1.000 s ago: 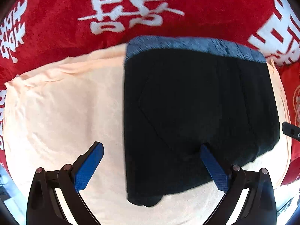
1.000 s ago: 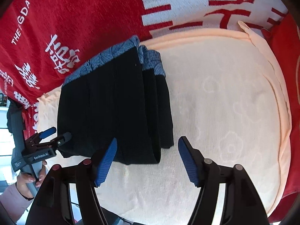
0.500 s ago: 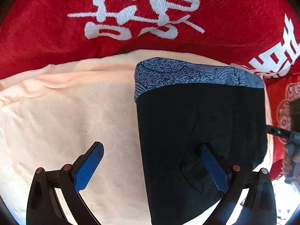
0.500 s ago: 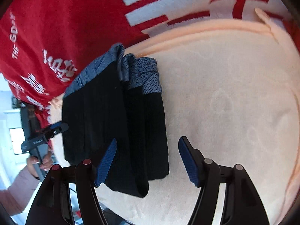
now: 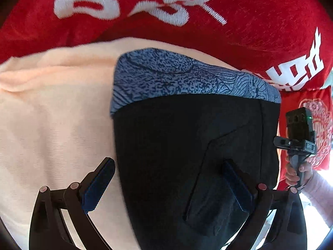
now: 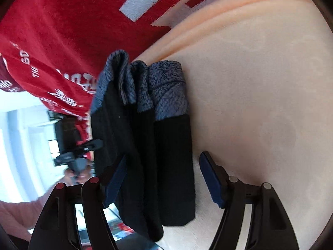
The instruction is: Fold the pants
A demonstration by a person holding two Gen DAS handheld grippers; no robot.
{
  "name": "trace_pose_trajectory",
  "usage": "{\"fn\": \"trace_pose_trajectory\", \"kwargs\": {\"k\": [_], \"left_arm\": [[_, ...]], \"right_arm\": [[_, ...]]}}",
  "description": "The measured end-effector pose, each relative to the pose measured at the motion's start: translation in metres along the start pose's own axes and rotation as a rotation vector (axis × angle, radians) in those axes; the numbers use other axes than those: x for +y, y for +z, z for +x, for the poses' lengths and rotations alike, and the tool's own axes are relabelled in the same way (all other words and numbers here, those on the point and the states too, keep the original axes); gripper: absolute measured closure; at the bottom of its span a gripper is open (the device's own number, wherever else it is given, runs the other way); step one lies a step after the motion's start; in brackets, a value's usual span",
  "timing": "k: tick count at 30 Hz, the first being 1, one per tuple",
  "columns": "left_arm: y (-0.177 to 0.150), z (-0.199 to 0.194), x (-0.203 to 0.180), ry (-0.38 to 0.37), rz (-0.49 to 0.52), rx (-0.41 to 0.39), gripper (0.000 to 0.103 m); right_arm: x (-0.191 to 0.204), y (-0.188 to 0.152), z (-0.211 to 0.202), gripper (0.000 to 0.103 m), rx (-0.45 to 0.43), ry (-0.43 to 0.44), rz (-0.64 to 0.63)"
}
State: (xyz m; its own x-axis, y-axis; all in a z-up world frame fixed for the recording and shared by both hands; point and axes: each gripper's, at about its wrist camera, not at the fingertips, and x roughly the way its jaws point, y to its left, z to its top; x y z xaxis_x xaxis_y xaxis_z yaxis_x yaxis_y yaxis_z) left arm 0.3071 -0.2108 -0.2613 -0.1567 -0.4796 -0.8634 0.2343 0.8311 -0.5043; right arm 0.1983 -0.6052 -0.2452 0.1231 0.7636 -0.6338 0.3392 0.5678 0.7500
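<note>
On the peach cloth [image 6: 260,87] — folded pants [image 6: 145,145], waistband end pointing away.

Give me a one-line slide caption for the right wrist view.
Open right gripper straddles folded black pants on a peach cloth.

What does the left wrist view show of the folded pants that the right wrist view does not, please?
Only the left wrist view shows the pants' broad flat face with a stitched pocket. Only the right wrist view shows their stacked folded layers edge-on. Both show the blue patterned waistband, the peach cloth underneath and the red blanket.
</note>
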Motion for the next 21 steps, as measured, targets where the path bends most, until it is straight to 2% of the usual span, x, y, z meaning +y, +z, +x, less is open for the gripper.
{"fn": "trace_pose_trajectory", "kwargs": {"k": [2,4,6,7,8,11,14,21], "left_arm": [[-0.002,0.001,0.001,-0.002,-0.024,-0.013,0.0],[-0.008,-0.005,-0.002,0.019,-0.023,-0.04,0.0],[-0.012,-0.009,-0.009,0.014,-0.017,-0.075,0.012],[-0.014,-0.012,-0.011,-0.009,-0.021,-0.08,0.024],[-0.016,-0.016,-0.014,-0.008,-0.025,-0.089,0.027],[-0.021,-0.022,-0.024,0.028,-0.012,-0.109,0.034],[-0.026,-0.033,-0.031,0.047,-0.014,-0.128,0.038],[-0.057,-0.064,-0.04,0.064,-0.008,-0.153,0.038]], "right_arm": [[0.003,0.004,0.004,0.029,0.007,0.027,0.001],[0.008,0.005,0.008,0.029,0.018,0.013,-0.012],[0.01,0.006,0.008,0.035,0.016,0.01,-0.006],[0.009,0.005,0.005,0.044,0.014,0.016,0.008],[0.008,0.004,0.003,0.052,0.008,0.029,0.019],[0.013,-0.002,-0.003,0.058,-0.015,0.066,0.026],[0.017,-0.005,-0.012,0.061,-0.026,0.103,0.039],[0.03,-0.027,-0.026,0.061,-0.012,0.181,0.024]]}}
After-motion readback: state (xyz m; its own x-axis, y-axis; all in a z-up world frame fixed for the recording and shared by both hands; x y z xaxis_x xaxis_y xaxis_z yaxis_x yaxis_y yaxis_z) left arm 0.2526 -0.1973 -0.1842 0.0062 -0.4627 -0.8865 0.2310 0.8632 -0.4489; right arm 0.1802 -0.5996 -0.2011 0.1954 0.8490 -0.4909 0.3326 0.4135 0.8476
